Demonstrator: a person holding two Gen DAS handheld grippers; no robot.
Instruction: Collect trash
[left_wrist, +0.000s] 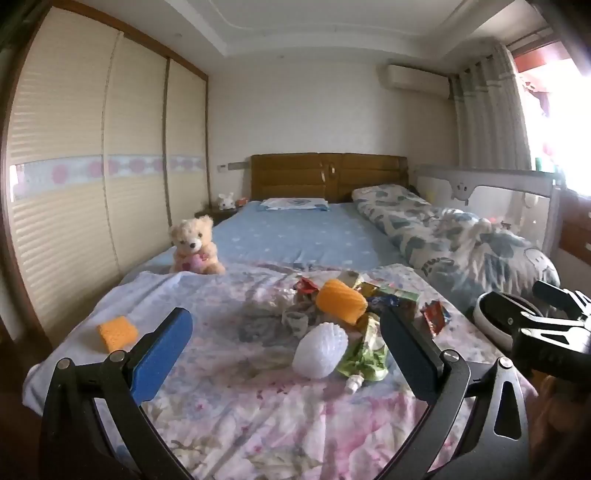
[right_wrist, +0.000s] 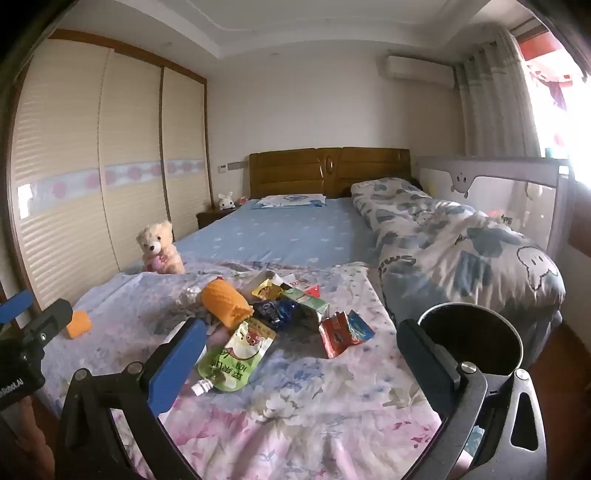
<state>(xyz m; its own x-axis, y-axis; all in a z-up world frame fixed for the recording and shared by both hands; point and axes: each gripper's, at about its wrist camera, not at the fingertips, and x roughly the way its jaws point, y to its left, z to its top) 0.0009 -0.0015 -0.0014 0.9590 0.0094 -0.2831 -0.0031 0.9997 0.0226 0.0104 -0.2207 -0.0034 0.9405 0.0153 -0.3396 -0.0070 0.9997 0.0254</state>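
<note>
A heap of trash is spread on the flowered sheet at the foot of the bed (right_wrist: 295, 435), with a dark round bin (right_wrist: 476, 332) standing just beside the bed's right edge. Both grippers are held wide and empty: the left gripper (left_wrist: 291, 354) hangs over the near side of the heap, and the right gripper (right_wrist: 306, 365) is set between the heap and the bin.

Nearest lies a green spouted drink pouch (right_wrist: 236, 358); it is judged light, limp and slick, so it would best be pinched at the stiff spout or along a sealed edge. Beside it a white foam net sleeve (left_wrist: 320, 350) is seen, soft and springy and likely to squash flat; it could be taken across its middle. An orange foam net sleeve (right_wrist: 227, 304) sits farther back on the heap, and a small orange piece (left_wrist: 117, 332) lies apart toward the left edge of the bed. A red wrapper (right_wrist: 341, 334) stands crumpled near the right side; it is thin and crackly, and a raised fold would offer the surest hold. Dark blue and yellow wrappers (right_wrist: 275, 310) are piled behind, overlapping, so more than one may be lifted together.

A teddy bear (left_wrist: 195, 245) is seated beyond the heap and is judged no trash.
</note>
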